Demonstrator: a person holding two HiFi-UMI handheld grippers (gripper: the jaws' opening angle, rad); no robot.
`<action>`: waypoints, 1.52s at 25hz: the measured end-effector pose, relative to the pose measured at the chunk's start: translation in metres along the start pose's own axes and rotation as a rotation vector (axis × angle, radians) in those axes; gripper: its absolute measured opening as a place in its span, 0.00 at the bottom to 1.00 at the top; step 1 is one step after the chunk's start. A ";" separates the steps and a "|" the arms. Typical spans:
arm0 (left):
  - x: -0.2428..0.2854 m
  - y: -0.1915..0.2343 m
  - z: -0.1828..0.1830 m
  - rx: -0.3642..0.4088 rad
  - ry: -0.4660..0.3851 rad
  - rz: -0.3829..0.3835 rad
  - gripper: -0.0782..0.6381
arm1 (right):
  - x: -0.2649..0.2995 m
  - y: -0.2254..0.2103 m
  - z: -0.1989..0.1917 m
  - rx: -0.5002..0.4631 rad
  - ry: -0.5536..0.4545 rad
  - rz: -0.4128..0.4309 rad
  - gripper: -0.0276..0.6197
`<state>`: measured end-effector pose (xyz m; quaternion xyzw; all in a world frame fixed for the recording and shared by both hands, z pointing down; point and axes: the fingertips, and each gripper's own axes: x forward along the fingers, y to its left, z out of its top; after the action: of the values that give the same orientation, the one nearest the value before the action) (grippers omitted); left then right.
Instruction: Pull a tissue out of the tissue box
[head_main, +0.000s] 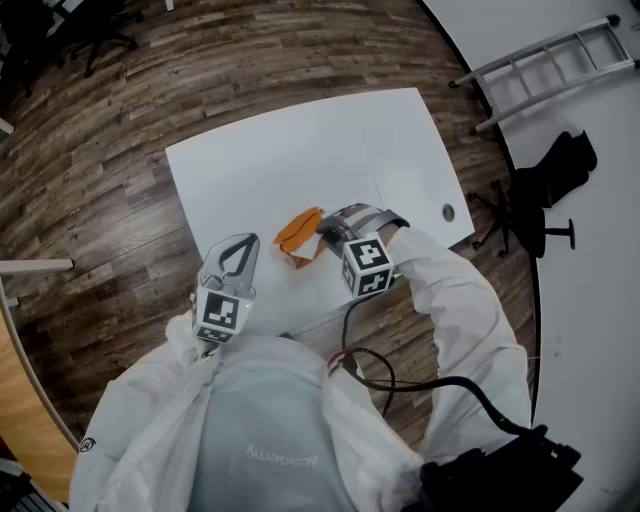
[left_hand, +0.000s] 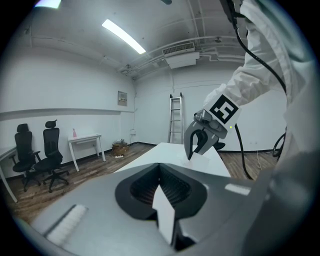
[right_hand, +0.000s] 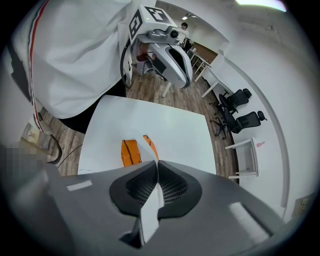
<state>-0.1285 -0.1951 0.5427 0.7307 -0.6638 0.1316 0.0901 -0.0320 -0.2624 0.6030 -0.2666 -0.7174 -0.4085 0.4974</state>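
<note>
**Right jaws pinched on the tissue, box under them at the near side of the tabletop**

A dark wooden floor (head_main: 100, 120) surrounds you, and the white tabletop (head_main: 260, 170) fills the middle of the head view. A ladder (head_main: 545, 60) shows at the far right. A black office chair (head_main: 545, 185) stands just off the tabletop's right corner.

Your left gripper (head_main: 246, 242) is held out on the left, near the tabletop's front edge. It points roughly level across the tabletop toward your other hand. Its jaws are together with nothing between them. It is apart from the box and touches nothing on the tabletop.

Your right gripper (head_main: 328, 234) points steeply down, directly above the box, with its marker cube turned toward you. Its jaws are closed, clamped at the tips on the tissue.

The orange tissue box (head_main: 297, 238) lies on the tabletop, toward the near side and about midway across. It sits between your two grippers and closer to the right one.

The tissue (right_hand: 145, 149) is white. In the right gripper view it rises from the top of the box, between the orange panels, up to the jaw tips. In the left gripper view a small corner of it hangs just under the right gripper's closed tips.
</note>
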 end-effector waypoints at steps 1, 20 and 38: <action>0.000 0.000 0.001 0.002 -0.001 -0.002 0.11 | -0.002 -0.001 0.000 0.004 0.000 -0.005 0.05; 0.004 -0.006 0.005 0.044 -0.011 -0.058 0.11 | -0.043 -0.014 -0.002 0.127 -0.017 -0.130 0.05; 0.014 0.018 0.016 0.098 -0.029 -0.072 0.11 | -0.096 -0.038 -0.021 0.612 -0.175 -0.363 0.05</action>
<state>-0.1442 -0.2149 0.5311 0.7595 -0.6311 0.1501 0.0494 -0.0171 -0.2977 0.5053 -0.0079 -0.8819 -0.2322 0.4103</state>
